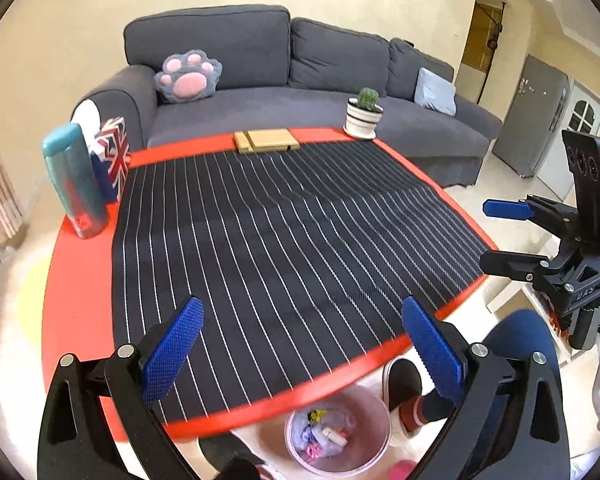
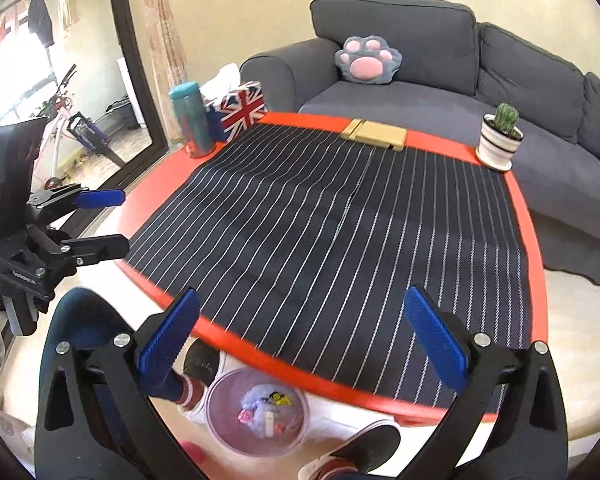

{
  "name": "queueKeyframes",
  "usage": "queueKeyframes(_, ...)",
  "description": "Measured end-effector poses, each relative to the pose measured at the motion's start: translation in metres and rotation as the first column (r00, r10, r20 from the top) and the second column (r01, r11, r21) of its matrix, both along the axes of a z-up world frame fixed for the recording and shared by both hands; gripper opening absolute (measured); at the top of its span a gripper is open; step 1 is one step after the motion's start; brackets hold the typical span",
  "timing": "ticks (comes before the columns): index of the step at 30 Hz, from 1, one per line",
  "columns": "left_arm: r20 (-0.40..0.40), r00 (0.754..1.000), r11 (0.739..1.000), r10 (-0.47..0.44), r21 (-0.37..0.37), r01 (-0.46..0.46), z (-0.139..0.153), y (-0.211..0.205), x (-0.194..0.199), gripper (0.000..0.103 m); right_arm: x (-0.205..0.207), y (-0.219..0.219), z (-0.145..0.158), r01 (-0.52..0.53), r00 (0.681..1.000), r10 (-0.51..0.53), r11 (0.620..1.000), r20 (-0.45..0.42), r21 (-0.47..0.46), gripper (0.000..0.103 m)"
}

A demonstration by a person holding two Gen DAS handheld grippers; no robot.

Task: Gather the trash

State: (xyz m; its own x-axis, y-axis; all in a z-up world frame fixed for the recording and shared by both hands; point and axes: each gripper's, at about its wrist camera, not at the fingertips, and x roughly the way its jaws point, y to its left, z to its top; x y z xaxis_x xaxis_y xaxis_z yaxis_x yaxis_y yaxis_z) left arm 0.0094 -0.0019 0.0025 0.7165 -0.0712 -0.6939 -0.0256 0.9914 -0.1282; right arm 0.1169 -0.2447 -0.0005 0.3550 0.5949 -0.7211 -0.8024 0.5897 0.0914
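A pale pink trash bin stands on the floor below the table's near edge, with several crumpled wrappers inside; it also shows in the right wrist view with its trash. My left gripper is open and empty above the table's near edge. My right gripper is open and empty, also above the near edge. Each gripper shows in the other's view, the right one and the left one, both open. No trash shows on the striped cloth.
On the red table stand a teal bottle, a Union Jack tissue box, a wooden block and a potted cactus. A grey sofa is behind. The person's feet are beside the bin.
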Motion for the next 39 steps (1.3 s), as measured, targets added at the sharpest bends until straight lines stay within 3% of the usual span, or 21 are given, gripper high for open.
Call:
queueKeyframes(5, -0.012, 1.000, 1.000, 0.006, -0.007, -0.006, 0.002, 0.014, 0.021, 0.096, 0.019, 0.009, 0.005, 0.018, 1.000, -0.017, 1.000, 0.019, -0.003, 0.100)
queueKeyframes(10, -0.026, 0.998, 0.997, 0.054, 0.060, -0.052, -0.002, 0.018, 0.035, 0.097, 0.031, 0.014, 0.003, 0.020, 1.000, -0.020, 1.000, 0.009, -0.002, 0.100)
queueKeyframes(16, -0.037, 0.998, 0.998, 0.043, -0.033, -0.044, -0.004, 0.031, 0.043, 0.097, 0.039, 0.015, -0.001, 0.026, 1.000, -0.026, 1.000, 0.004, -0.006, 0.100)
queueKeyframes(24, -0.062, 0.998, 0.999, 0.009, -0.042, -0.011, -0.008, 0.026, 0.046, 0.097, 0.044, 0.014, 0.000, 0.031, 1.000, -0.031, 1.000, -0.002, 0.001, 0.100)
queueKeyframes(39, -0.056, 0.998, 0.998, 0.033, -0.049, -0.035, -0.007, 0.030, 0.047, 0.097, 0.044, 0.017, 0.000, 0.024, 1.000, -0.024, 1.000, -0.005, -0.001, 0.100)
